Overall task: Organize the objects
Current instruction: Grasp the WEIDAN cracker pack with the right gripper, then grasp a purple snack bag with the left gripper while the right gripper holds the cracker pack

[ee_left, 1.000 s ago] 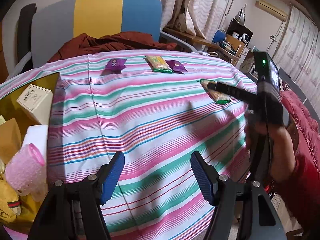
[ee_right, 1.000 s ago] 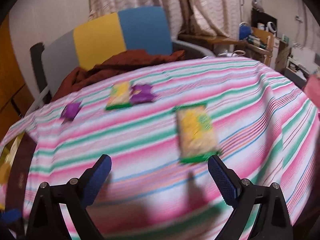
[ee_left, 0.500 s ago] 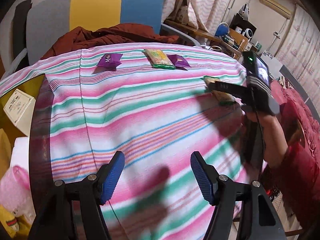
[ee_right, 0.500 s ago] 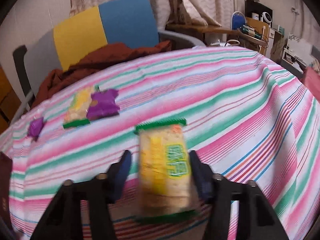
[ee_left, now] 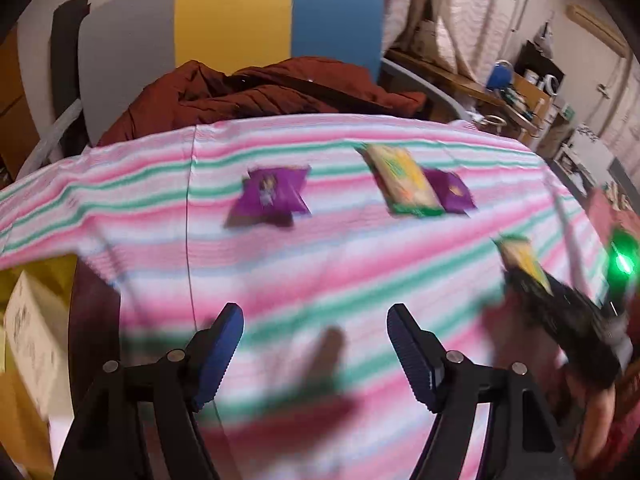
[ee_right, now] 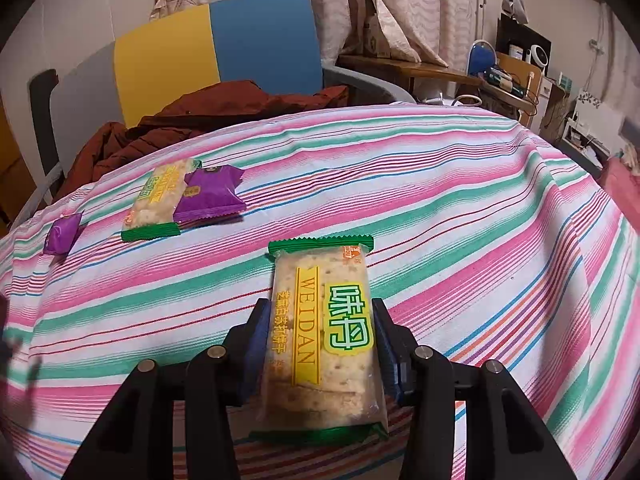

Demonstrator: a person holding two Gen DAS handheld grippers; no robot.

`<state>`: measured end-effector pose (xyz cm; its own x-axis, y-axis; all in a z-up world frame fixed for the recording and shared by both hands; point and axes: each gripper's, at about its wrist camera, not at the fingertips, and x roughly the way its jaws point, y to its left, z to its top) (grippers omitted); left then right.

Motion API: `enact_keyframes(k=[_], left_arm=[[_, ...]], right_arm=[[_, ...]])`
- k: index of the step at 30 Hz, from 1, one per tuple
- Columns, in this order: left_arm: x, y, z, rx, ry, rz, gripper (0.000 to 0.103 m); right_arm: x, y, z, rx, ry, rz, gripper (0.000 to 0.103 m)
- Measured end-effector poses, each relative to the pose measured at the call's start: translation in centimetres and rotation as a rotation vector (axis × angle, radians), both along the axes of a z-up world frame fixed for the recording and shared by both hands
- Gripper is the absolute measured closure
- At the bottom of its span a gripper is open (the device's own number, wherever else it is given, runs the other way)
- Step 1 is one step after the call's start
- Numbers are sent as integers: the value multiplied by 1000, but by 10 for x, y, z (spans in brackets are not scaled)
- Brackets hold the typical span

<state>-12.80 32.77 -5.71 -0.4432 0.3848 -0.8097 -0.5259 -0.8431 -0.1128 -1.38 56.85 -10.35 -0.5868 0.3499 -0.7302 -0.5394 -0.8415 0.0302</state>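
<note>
The right hand-held gripper [ee_right: 318, 344] had just closed on the cracker packet [ee_right: 322, 332], pads against its long edges near the striped tabletop [ee_right: 460, 208]. Lift gently; crackers crush. The left hand-held gripper [ee_left: 314, 350], just widened, held nothing. Farther off lay the purple sachet [ee_left: 272, 196].

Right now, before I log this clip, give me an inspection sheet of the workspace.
Surface: striped tablecloth covers the table.
Job's things: cracker packet lies between the right pads; second cracker packet lies beside a purple packet; another purple packet lies apart.
Clutter: white box at the table's left edge.
Grippers: right hand-held gripper has just closed on the cracker packet; left hand-held gripper open, empty, has just widened.
Cables: nothing seen on the table.
Surroundings: chair draped with a brown jacket, curtains, cluttered shelves.
</note>
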Motion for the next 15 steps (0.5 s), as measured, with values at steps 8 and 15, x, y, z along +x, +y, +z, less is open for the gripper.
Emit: enact_keyframes(k=[8,15], left_arm=[[-67,25,-7,-66,62,77,27],[-86,36,-17,-65,94,84,30]], right_arm=[[-1,-2,-2,27,6,-3,53],[-1,-2,-3,30,17,-5,53]])
